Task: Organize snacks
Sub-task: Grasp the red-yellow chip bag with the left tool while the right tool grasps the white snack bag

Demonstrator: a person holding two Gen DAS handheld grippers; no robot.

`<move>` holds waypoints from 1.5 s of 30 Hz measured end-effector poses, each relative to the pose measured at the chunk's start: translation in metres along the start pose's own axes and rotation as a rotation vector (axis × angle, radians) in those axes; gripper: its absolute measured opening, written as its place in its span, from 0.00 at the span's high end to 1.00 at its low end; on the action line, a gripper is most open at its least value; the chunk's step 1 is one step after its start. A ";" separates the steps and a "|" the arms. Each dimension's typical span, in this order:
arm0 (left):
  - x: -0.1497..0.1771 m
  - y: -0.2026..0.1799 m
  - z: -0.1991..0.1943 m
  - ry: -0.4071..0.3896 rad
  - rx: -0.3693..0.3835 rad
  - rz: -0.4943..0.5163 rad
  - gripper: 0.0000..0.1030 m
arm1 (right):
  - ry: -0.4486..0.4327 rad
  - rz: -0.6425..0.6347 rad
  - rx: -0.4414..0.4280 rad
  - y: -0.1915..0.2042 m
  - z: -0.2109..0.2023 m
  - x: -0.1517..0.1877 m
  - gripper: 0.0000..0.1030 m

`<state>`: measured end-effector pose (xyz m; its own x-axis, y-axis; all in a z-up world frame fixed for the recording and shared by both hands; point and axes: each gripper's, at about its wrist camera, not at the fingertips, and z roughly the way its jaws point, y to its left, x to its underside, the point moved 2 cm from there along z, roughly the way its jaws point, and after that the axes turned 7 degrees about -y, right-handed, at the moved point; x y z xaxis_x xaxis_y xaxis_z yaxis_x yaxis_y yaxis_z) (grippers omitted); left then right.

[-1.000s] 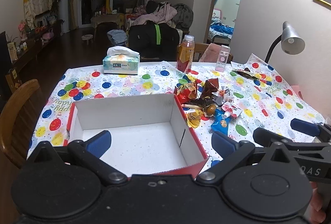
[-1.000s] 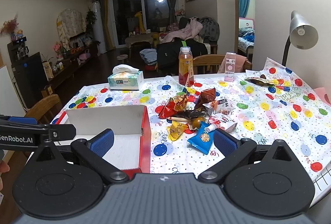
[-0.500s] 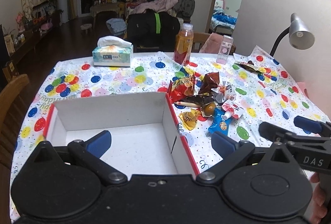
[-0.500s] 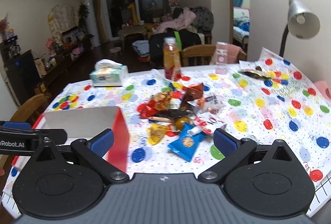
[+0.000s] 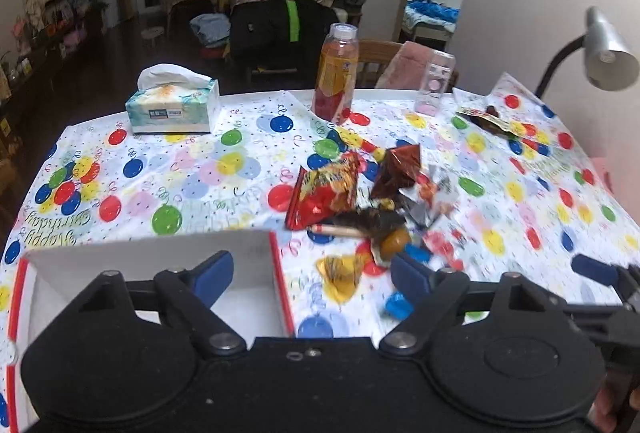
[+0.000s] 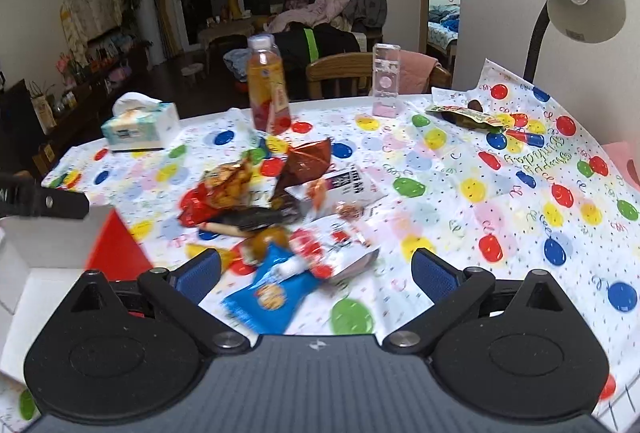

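A pile of snack packets point(image 5: 360, 193) point(image 6: 280, 205) lies mid-table: a red chip bag point(image 5: 324, 189), a brown foil bag point(image 5: 400, 165) point(image 6: 308, 161), a blue packet point(image 6: 268, 293) nearest me. An open white box with red edges point(image 5: 276, 273) point(image 6: 116, 245) sits at the near left, with nothing visible inside. My left gripper point(image 5: 310, 275) hovers open over the box's right wall. My right gripper point(image 6: 316, 271) is open just above the blue packet, holding nothing. In the left wrist view the right gripper's blue tip point(image 5: 592, 269) shows at the right edge.
On the balloon-print tablecloth point(image 5: 180, 169) stand a tissue box point(image 5: 172, 105) point(image 6: 140, 125), an orange drink bottle point(image 5: 336, 73) point(image 6: 268, 85) and a clear container point(image 5: 434, 81) point(image 6: 386, 81). Another packet point(image 6: 464, 113) lies far right beneath a desk lamp point(image 6: 580, 9). Wooden chairs point(image 6: 340, 73) stand behind.
Both grippers have moved forward and right toward the snack pile. The box has slid to the lower left of both views. Both stay open.
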<state>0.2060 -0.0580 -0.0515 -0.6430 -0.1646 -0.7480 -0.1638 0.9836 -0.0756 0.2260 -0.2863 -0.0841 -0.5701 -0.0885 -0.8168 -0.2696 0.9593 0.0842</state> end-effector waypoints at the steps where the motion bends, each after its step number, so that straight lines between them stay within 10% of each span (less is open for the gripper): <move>1: -0.005 -0.002 0.009 0.007 -0.008 -0.005 0.18 | 0.004 -0.005 0.002 -0.004 0.007 -0.001 0.03; 23: -0.052 -0.025 0.195 0.261 -0.044 -0.088 0.25 | 0.306 0.282 0.004 -0.058 0.150 -0.002 0.04; 40: -0.042 -0.019 0.248 0.353 -0.059 -0.129 0.28 | 0.495 0.541 0.054 -0.049 0.197 0.003 0.04; 45: -0.042 -0.015 0.249 0.353 -0.041 -0.152 0.32 | 0.479 0.564 0.066 -0.053 0.195 0.002 0.19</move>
<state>0.4219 -0.0477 -0.1830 -0.8259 -0.3310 -0.4564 -0.3028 0.9433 -0.1362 0.3910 -0.2848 -0.2013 -0.8884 0.3293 -0.3198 0.2027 0.9065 0.3704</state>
